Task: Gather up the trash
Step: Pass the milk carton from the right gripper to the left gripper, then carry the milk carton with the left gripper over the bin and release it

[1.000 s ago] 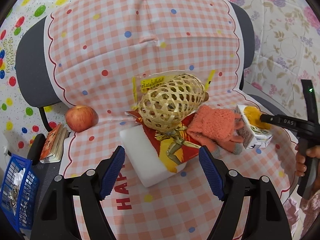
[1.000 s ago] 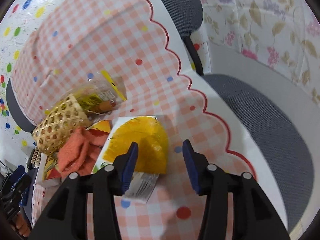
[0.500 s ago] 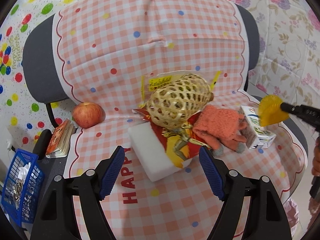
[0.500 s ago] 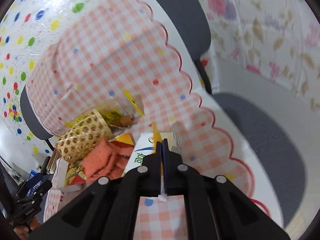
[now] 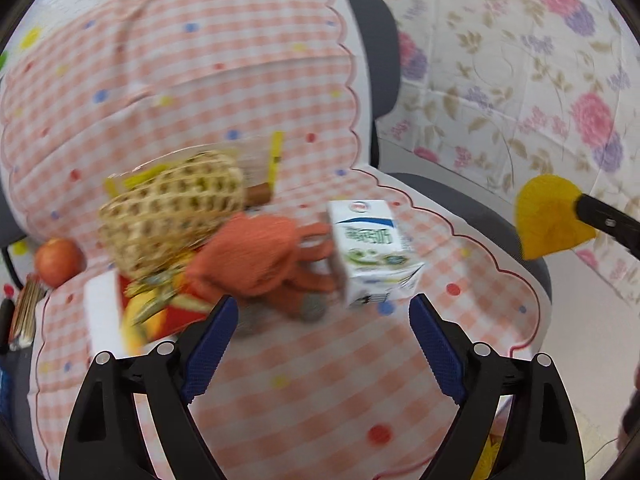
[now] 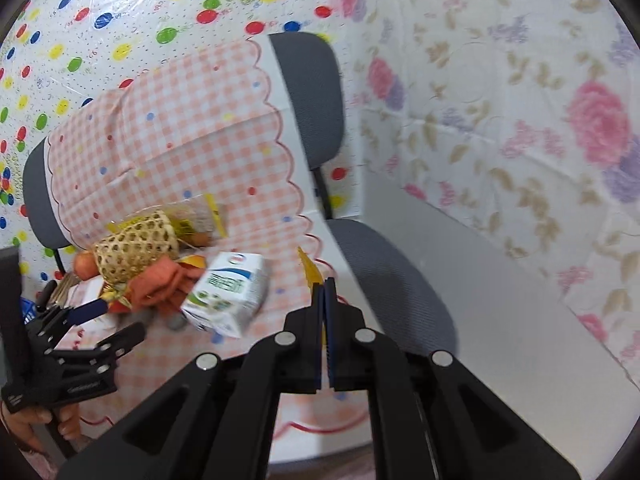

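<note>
My right gripper (image 6: pixel 324 285) is shut on a flat yellow scrap (image 6: pixel 310 269), held in the air off the chair's right side; the scrap also shows in the left wrist view (image 5: pixel 550 222). My left gripper (image 5: pixel 322 340) is open and empty, just in front of a white and green milk carton (image 5: pixel 370 250) lying on the checked cloth (image 5: pixel 304 380). The carton also shows in the right wrist view (image 6: pixel 228 294). Left of it lie an orange glove (image 5: pixel 260 256), a woven basket (image 5: pixel 172 212), a red and yellow wrapper (image 5: pixel 156 312) and a yellow snack bag (image 5: pixel 268 164).
A red apple (image 5: pixel 58 262) and a white foam block (image 5: pixel 102 320) sit on the chair's left side. The grey chair seat (image 6: pixel 392 276) is bare at the right. A floral sheet (image 6: pixel 520 120) covers the wall and floor to the right.
My right gripper closed on the yellow scrap on the carton, lifted it off and carried it right, away from the chair. My left gripper swung right toward the milk carton.
</note>
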`<state>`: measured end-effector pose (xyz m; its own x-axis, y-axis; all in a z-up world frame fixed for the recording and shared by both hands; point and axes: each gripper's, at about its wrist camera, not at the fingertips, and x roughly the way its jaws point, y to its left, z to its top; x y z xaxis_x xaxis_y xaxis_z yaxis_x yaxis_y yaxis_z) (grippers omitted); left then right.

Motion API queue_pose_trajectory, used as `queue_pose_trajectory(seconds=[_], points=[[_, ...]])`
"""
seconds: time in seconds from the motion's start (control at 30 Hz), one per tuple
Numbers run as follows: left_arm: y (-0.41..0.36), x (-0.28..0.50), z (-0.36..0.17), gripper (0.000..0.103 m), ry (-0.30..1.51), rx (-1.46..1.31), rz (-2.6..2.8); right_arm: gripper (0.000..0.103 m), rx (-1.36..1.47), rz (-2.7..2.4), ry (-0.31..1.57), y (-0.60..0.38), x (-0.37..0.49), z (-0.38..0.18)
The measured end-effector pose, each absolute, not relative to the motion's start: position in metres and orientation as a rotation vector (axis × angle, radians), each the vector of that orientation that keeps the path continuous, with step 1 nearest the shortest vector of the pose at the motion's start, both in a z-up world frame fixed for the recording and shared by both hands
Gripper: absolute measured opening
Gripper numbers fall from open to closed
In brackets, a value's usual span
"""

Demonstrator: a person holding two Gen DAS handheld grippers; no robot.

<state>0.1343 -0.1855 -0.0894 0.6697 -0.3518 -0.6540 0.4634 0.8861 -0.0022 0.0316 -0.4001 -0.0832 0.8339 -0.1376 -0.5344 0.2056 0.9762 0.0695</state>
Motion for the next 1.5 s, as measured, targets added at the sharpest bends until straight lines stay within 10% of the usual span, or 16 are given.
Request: queue_pose_trajectory(seconds=[0.5,0.83,1.5], points=[[-0.270,0.175,-0.131,0.087,0.820,0.208,-0.390,0.002,0.259,-0.195,0.544,-0.438,0.004,-0.108],[-0.258,0.171,-0.129,0.068,0.804,0.109,-0.433,0.002,0.295,-0.181,0.562,-0.437,-0.005,-0.117],[-0.179,0.027,-0.065,0.068,0.594,0.095,-0.720,0.002,0.197,-0.243,0.550,-0.374,-0.078,-0.090]])
